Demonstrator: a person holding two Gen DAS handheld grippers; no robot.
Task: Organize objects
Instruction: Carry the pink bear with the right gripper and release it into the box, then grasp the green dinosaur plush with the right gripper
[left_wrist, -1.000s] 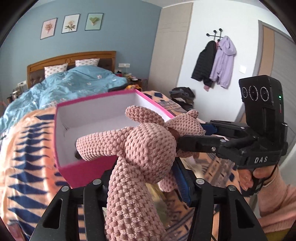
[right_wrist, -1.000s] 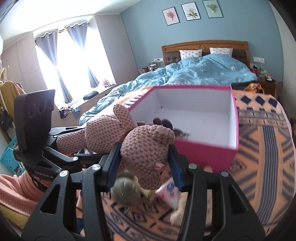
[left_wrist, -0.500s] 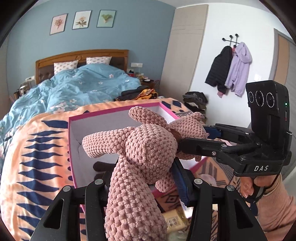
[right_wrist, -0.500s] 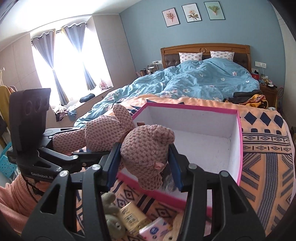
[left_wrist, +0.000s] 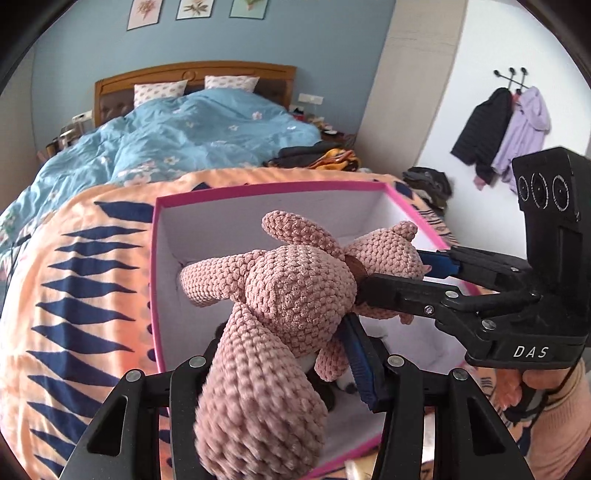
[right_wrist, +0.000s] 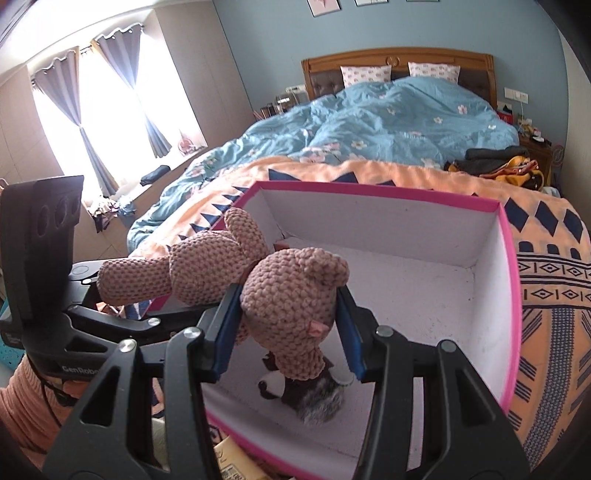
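Both grippers pinching the crochet bear (right_wrist: 291, 295) over the pink box (right_wrist: 506, 295): left gripper (left_wrist: 291, 354) on body, right gripper (right_wrist: 288, 325) on head.

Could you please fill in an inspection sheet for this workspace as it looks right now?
Surface: orange blanket with navy pattern, spread over the foot of the bed.
Job's things: pink crochet bear held over the pink box; a grey-and-black plush lies on the box floor.
Clutter: small packets on the blanket by the box's near edge; too cut off to identify.
Grippers: left gripper shut on the bear's legs; right gripper shut on its head.
Cables: thin dark cord by the left gripper's handle.
Surroundings: blue duvet, clothes pile, jackets on wall hooks, curtained window.
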